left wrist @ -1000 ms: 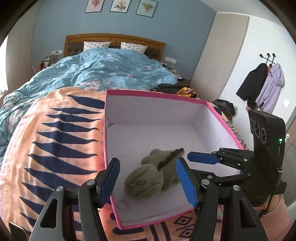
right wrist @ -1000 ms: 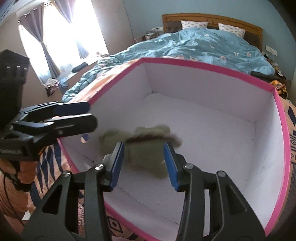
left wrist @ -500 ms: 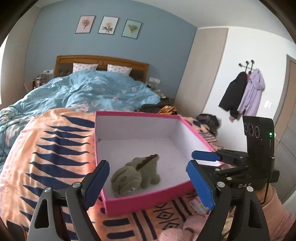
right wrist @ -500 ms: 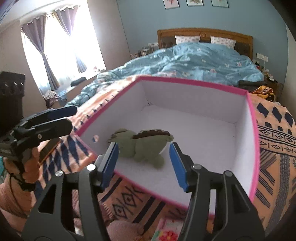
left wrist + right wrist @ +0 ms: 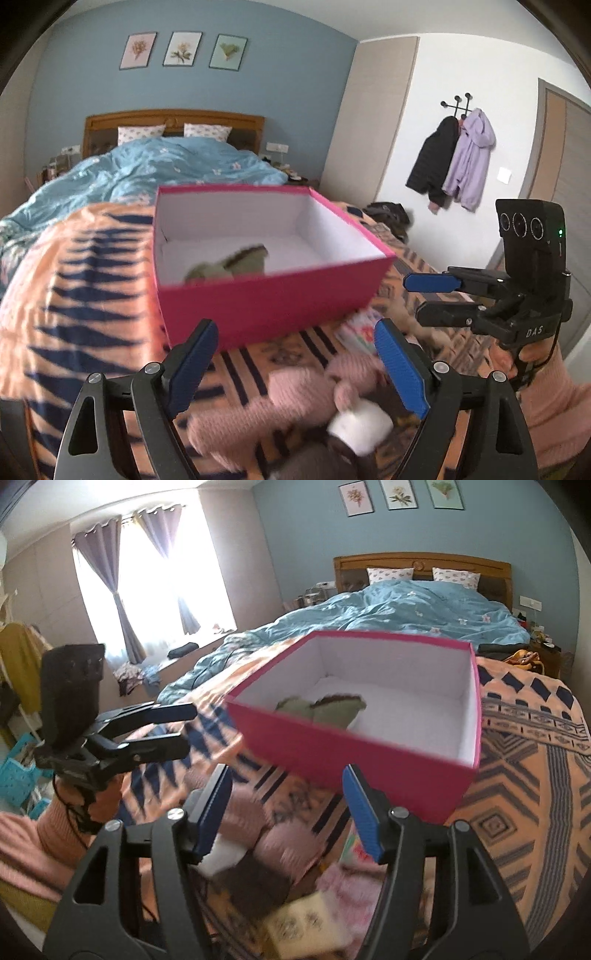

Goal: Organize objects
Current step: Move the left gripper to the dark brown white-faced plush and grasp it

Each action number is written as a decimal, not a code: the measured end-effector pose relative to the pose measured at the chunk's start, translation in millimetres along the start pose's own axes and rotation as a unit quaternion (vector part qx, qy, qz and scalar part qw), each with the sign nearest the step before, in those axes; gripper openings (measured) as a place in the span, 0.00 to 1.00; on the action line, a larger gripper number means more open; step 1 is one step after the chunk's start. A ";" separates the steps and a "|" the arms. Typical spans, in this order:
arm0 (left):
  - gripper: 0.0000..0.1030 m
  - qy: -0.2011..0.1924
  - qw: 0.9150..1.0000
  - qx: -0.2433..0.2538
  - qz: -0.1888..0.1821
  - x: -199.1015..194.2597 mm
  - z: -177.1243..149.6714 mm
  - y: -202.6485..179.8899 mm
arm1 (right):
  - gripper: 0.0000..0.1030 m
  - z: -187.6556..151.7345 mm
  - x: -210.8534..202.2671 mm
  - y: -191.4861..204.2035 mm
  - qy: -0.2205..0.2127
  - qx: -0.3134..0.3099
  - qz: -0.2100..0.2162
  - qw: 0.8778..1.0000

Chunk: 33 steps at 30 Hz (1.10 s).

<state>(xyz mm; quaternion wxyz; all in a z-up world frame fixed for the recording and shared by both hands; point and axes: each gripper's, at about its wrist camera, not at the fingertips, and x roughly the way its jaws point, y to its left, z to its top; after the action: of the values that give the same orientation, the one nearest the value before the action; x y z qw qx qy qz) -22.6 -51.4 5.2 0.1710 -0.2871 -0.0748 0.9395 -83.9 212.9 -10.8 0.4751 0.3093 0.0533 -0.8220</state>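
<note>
A pink box (image 5: 266,306) with a white inside stands on the orange patterned blanket (image 5: 74,295). A green plush toy (image 5: 236,264) lies inside it, free of both grippers. My left gripper (image 5: 295,328) hangs open in front of the box's near wall, nothing between its blue pads. In the right wrist view the same box (image 5: 351,760) and toy (image 5: 325,707) lie ahead. My right gripper (image 5: 287,775) is empty and its jaws are opening. Each gripper shows in the other's view: the right gripper (image 5: 413,299) at the right, the left gripper (image 5: 190,728) at the left.
Blurred soft items lie under the grippers: a pink plush (image 5: 295,398), a white piece (image 5: 360,424), a dark brown item (image 5: 255,882) and a cream printed box (image 5: 306,926). A blue duvet (image 5: 147,166) covers the bed behind. Coats (image 5: 454,155) hang on the right wall.
Both grippers let go of the green toy inside the box, opened wider and pulled back out over the near wall. The toy stays in the box.
</note>
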 end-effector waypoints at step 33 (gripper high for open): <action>0.84 0.099 0.988 -0.110 -0.034 -9.0 -105.2 3.7 | 0.62 -59.6 61.0 41.1 0.096 -0.002 0.034 0.995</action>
<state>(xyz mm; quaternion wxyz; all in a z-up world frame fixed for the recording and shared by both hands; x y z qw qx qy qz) 42.9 -53.7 -77.7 0.1764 -0.3929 -0.1703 0.8863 -44.9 167.7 -84.3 0.4959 0.3872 0.0903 -0.7720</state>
